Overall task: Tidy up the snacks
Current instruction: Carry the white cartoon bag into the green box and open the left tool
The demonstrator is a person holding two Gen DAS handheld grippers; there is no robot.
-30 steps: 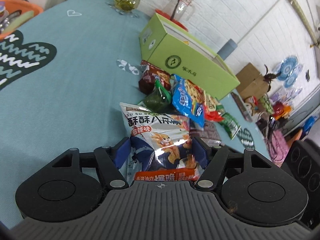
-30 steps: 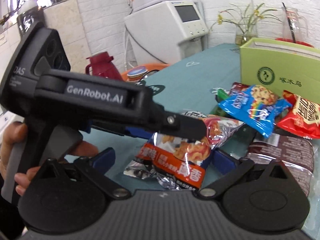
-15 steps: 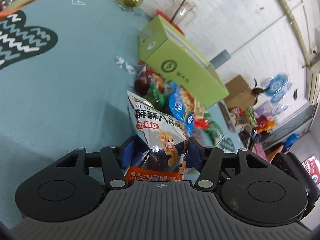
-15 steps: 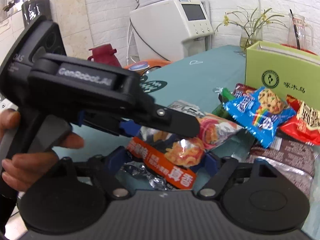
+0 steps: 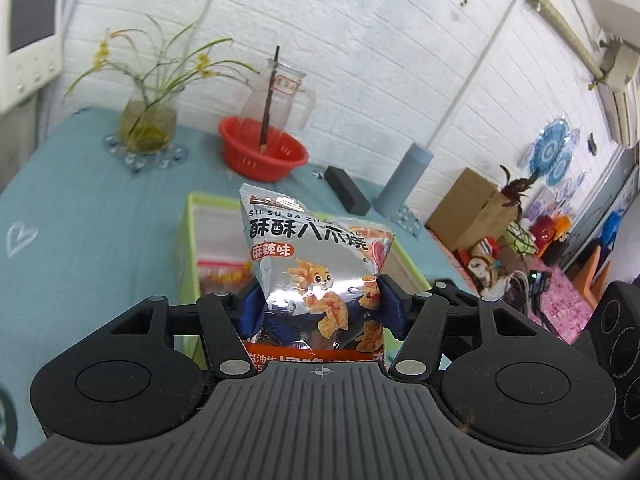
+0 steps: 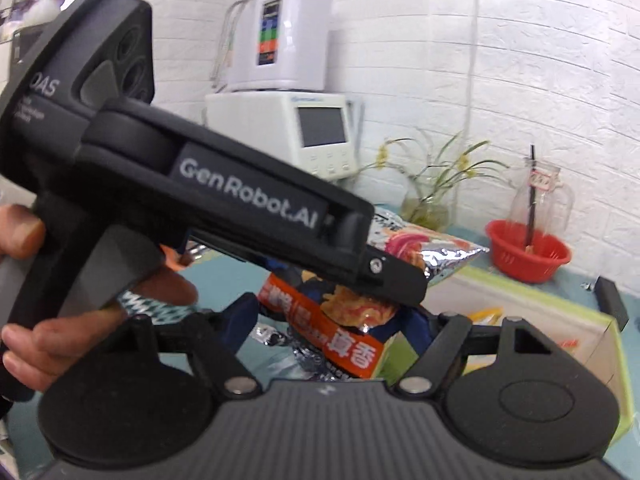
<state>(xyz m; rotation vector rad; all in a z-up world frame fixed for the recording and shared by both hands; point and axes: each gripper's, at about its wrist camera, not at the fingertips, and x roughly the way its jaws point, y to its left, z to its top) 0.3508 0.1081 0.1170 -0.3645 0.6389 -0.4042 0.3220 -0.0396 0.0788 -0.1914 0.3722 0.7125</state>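
both wrist views closely share the snack bag (image 5: 316,264).

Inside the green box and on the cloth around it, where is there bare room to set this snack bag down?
The green box shows bare floor at its far end, toward the red basket; a red packet fills the near end. Open teal tablecloth lies left of the box, below the plant vase. It is crowded along the wall: vase, basket, black block.

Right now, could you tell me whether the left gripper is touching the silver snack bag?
Touching: the left wrist view shows the left gripper with both blue pads pressed into the silver snack bag.
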